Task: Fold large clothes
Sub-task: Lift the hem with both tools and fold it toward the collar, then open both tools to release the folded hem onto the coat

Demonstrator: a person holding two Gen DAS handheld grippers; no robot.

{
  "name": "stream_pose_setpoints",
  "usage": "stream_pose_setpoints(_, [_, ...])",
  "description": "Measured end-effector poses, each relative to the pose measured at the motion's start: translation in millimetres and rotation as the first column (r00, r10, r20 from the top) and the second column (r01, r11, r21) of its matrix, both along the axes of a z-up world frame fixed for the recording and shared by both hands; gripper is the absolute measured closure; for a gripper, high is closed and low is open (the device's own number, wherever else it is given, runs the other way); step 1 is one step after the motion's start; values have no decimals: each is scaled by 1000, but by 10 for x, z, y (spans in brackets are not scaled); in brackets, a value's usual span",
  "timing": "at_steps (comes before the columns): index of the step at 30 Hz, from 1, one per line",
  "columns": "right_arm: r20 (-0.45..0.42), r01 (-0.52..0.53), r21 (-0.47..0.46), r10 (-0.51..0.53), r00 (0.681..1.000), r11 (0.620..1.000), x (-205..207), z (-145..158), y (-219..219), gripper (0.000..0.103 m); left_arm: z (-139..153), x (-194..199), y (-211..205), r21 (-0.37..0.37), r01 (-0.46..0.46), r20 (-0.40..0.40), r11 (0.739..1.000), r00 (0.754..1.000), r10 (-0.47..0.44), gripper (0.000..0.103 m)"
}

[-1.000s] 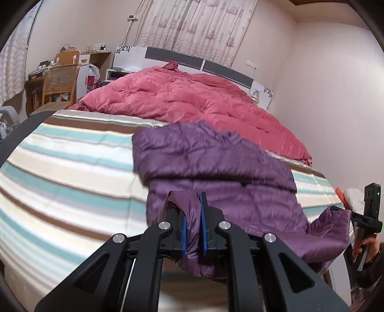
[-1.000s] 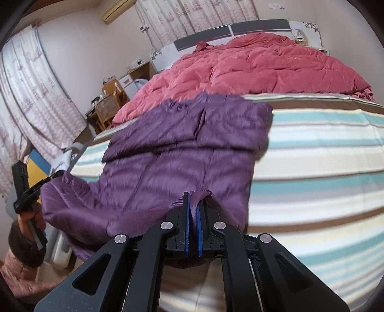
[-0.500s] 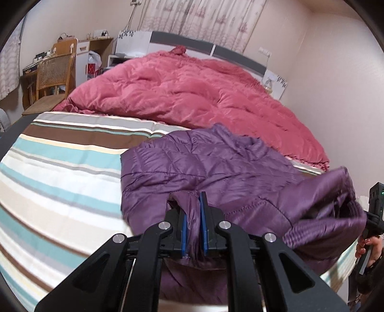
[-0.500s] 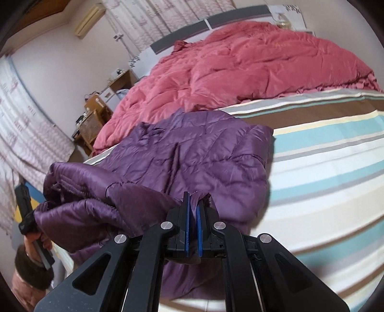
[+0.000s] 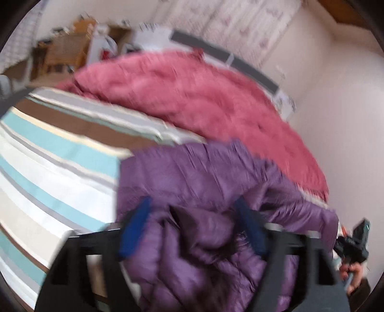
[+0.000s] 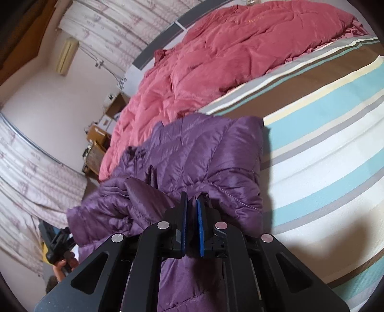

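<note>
Left gripper (image 5: 192,228): its jaws are opening, blue pads (image 5: 134,230) standing wide apart, with a bunched fold of the purple puffer jacket (image 5: 192,182) lying loose between them and neither pad pressing on it; this view is smeared by motion.
Right gripper (image 6: 191,216): its jaws are standing nearly closed, and the blue pads (image 6: 199,228) are pinching a thin edge of the jacket by a stitched seam.
Purple puffer jacket: it is lying doubled over on the near part of the bed, its lower part heaped onto the upper part, with one end hanging off the bed's edge on the left of the right wrist view.
Striped bedsheet (image 6: 324,148): it is showing bare beside the jacket, in bands of teal, white, cream, grey and brown.
Pink quilt (image 6: 228,55): it is lying rumpled just beyond the jacket, reaching back to the grey headboard (image 5: 216,48).
Far end: patterned curtains (image 6: 108,19) are hanging behind the headboard, and wooden furniture (image 5: 64,52) is standing in the corner.
</note>
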State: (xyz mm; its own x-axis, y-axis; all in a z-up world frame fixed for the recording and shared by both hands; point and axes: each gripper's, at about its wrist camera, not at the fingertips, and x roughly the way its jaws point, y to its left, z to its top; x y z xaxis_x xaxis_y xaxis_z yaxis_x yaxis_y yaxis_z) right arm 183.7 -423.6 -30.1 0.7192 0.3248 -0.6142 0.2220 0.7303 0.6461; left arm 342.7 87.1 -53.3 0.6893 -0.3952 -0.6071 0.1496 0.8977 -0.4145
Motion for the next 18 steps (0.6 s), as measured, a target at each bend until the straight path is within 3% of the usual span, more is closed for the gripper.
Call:
stream_pose_setpoints(2, [27, 9, 3, -9, 1000, 1000, -46, 50, -24, 75, 32, -22, 115, -44, -19, 10, 999, 1000, 20, 22])
stream_pose_setpoints(3, [44, 21, -9, -21, 999, 1000, -59, 80, -39, 49, 33, -23, 145, -46, -25, 7, 999, 1000, 25, 22])
stream_pose_setpoints(4, [76, 48, -35, -45, 996, 998, -123, 150, -50, 34, 34, -35, 166, -46, -28, 9, 999, 1000, 28, 21])
stream_pose_setpoints(7, [126, 34, -70, -25, 992, 997, -173, 257, -54, 34, 17, -63, 181, -44, 4, 19, 999, 1000, -3, 15])
stream_pose_setpoints(13, [86, -77, -278, 105, 991, 957, -49, 303, 198, 34, -7, -42, -42, 17, 99, 28, 995, 995, -99, 11])
stream_pose_setpoints(18, [58, -119, -361, 150, 987, 925, 70, 219, 318, 34, -38, 46, -279, 104, 155, 18, 982, 987, -158, 11])
